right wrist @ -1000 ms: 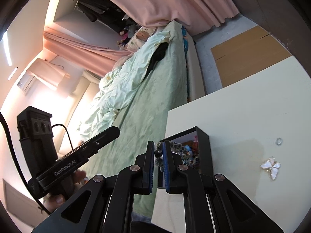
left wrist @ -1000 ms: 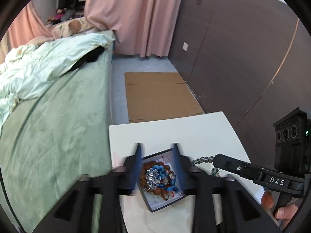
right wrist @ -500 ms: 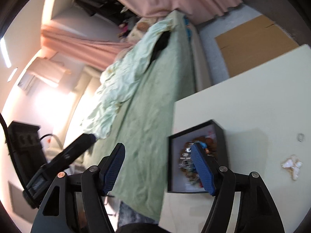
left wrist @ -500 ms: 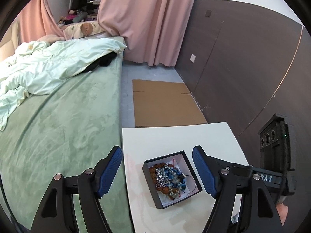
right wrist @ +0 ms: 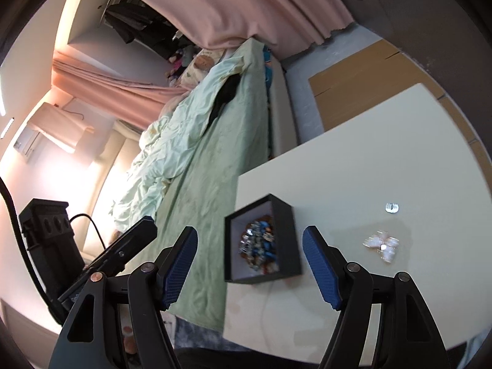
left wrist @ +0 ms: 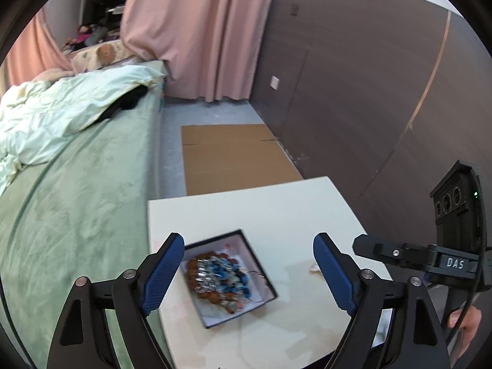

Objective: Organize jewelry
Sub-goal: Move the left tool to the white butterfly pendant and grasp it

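Now both tongs are seen spread wide w/ nothing between the pads. The left tongs (left wrist: 247, 272) frame the box (left wrist: 229, 278) at lower centre of the left wrist view; their jaws have just been opening further, and the box sits untouched on the white surface (left wrist: 261, 212) below them. The right tongs (right wrist: 250, 266) are likewise released; their jaws have just been opening from a near-closed pinch, and only the box (right wrist: 261, 240) and bare surface (right wrist: 353, 160) are seen through the gap.

The box is placed near the surface's edge by the bed (left wrist: 77, 215), lid off, so items can be dropped in from above. A heap of beads (left wrist: 220, 278), brown, blue & silvery, is piled inside, approx. filling the white lining; the blur hides finer detail.

Two pieces are left outside, at right of the right wrist view: a pale butterfly-like ornament (right wrist: 381, 246) and, above it, a small ring (right wrist: 392, 207), apart from each other and well apart from the box. Judged from this, the sorting is partly done; the ornament or ring would prob. be fetched next, the jaws being open to suit a fresh pick-up.
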### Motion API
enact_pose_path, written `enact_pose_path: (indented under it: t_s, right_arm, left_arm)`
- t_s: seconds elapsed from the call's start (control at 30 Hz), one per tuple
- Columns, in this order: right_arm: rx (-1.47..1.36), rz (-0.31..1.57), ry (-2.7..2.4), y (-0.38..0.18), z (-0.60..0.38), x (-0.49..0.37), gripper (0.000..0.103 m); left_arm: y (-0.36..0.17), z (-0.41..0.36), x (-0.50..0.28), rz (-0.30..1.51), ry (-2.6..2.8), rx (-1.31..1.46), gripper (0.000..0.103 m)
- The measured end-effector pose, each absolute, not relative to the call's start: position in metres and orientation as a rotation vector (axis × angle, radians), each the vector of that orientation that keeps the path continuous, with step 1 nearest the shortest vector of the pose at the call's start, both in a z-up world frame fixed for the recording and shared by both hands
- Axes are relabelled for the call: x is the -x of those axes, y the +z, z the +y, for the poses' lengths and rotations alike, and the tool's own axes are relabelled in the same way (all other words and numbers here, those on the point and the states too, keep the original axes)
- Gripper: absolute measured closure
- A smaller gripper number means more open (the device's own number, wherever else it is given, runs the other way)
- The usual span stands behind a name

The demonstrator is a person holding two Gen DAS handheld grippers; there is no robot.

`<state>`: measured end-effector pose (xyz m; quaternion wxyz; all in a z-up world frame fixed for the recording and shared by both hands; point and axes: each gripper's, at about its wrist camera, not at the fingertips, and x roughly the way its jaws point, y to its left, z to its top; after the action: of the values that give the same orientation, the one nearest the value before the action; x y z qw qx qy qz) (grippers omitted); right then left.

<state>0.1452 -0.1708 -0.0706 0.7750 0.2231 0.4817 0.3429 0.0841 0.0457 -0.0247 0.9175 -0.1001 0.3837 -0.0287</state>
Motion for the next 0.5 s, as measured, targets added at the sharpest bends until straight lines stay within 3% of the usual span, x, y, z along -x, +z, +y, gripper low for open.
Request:
enact_pose_path:
  t_s: [0.2,0.33,0.5]
  right_arm:
    - [-0.515,1.034,0.678,-0.071,-0.212,-0.135,0.010]
    - [-0.533,1.046,0.668,-0.072,-0.229,-0.130,0.000]
    - [-0.536,1.042,0.623,-0.074,-0.253,-0.123,0.000]
  left_arm:
    - [-0.038,0.018,-0.091,0.819,-0.105,0.209,0.016]
    - [-0.046,-0.003,-0.095,0.834,-0.145,0.189,0.007]
    - [-0.056,-0.029,-0.101,0.862,-0.194,0.166,0.006]
